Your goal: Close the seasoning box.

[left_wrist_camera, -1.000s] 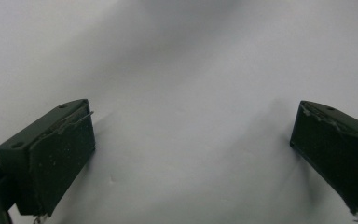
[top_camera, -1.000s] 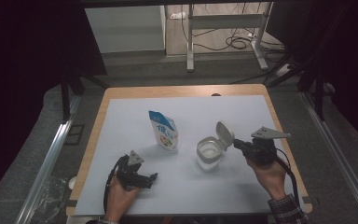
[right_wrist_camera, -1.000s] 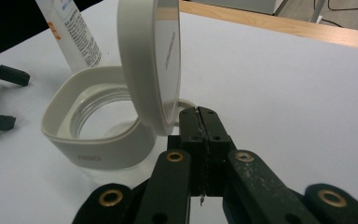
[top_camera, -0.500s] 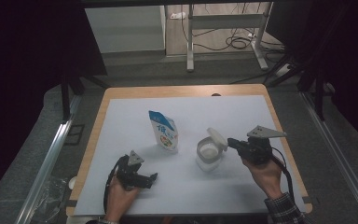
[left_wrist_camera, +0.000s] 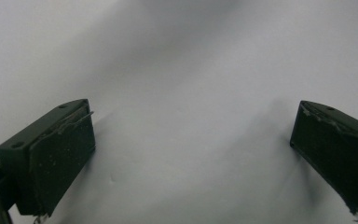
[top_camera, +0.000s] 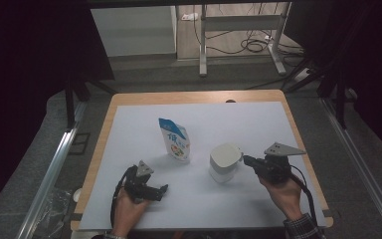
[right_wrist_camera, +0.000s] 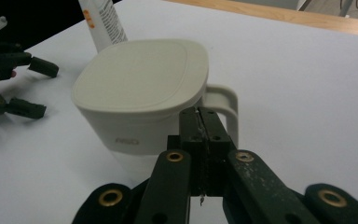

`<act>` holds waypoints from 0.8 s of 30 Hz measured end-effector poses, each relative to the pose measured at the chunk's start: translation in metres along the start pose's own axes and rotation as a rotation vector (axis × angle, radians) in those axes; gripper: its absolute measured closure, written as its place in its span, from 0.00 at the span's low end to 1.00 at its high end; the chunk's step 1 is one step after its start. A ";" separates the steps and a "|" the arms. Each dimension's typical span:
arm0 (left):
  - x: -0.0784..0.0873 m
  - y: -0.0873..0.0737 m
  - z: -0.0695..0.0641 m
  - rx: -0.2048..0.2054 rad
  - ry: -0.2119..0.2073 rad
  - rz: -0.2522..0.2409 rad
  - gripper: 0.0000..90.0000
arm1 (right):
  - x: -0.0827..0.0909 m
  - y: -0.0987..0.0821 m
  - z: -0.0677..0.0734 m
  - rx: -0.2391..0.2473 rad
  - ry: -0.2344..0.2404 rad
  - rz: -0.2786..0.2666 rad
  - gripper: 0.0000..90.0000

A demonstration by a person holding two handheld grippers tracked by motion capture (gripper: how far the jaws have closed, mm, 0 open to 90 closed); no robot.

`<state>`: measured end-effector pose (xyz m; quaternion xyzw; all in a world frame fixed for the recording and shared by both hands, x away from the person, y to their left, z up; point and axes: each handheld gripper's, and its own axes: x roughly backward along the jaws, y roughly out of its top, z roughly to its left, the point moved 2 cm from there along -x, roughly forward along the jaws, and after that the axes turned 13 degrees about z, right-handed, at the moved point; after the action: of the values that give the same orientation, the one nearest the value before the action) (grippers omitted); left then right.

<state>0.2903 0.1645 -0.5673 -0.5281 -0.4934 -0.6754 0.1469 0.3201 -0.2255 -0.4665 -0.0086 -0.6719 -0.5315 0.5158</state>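
Seeing lidded cup [top_camera: 225,162] sitting just right of snack pouch [top_camera: 175,140]. My right gripper [right_wrist_camera: 200,114] pressing jaws together, empty, tips beside cup handle [right_wrist_camera: 223,105]. Left gripper [top_camera: 160,190] gaping wide, resting left of cup.

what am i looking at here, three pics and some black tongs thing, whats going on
A person sits at a table covered by a white sheet, holding a hand-operated claw in each hand. One picture looks down from above; the other two come from cameras riding on each claw. On the sheet stand a blue-and-white pouch and a white lidded cup with a handle. The left claw rests open over bare sheet, holding nothing. The right claw is shut, its tips at the cup's handle.
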 end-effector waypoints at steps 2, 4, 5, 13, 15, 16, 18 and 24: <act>0.000 0.000 0.000 0.001 0.000 0.000 0.00 | -0.002 -0.004 0.002 0.004 0.003 0.001 0.99; 0.000 0.000 0.000 0.001 0.000 -0.001 0.00 | -0.004 -0.007 0.004 0.009 0.010 0.003 0.99; 0.000 0.000 0.000 0.001 0.000 0.000 0.00 | -0.006 -0.009 0.006 0.010 0.010 0.010 0.99; 0.000 0.000 0.000 -0.002 0.001 0.000 0.00 | -0.017 -0.021 0.016 0.029 0.036 0.028 0.99; 0.000 0.000 0.000 0.001 0.001 0.000 0.00 | -0.020 -0.023 0.018 0.033 0.046 0.030 0.99; 0.000 0.000 0.000 0.001 0.000 0.000 0.00 | -0.021 -0.024 0.019 0.036 0.048 0.034 0.99; 0.000 0.000 0.000 0.002 0.000 -0.002 0.00 | -0.024 -0.027 0.022 0.041 0.053 0.042 0.99; 0.000 0.000 0.000 0.002 0.000 -0.002 0.00 | -0.033 -0.031 0.027 0.046 0.070 0.056 0.99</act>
<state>0.2902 0.1644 -0.5674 -0.5277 -0.4944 -0.6750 0.1468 0.2998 -0.2021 -0.5086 0.0029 -0.6651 -0.5010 0.5537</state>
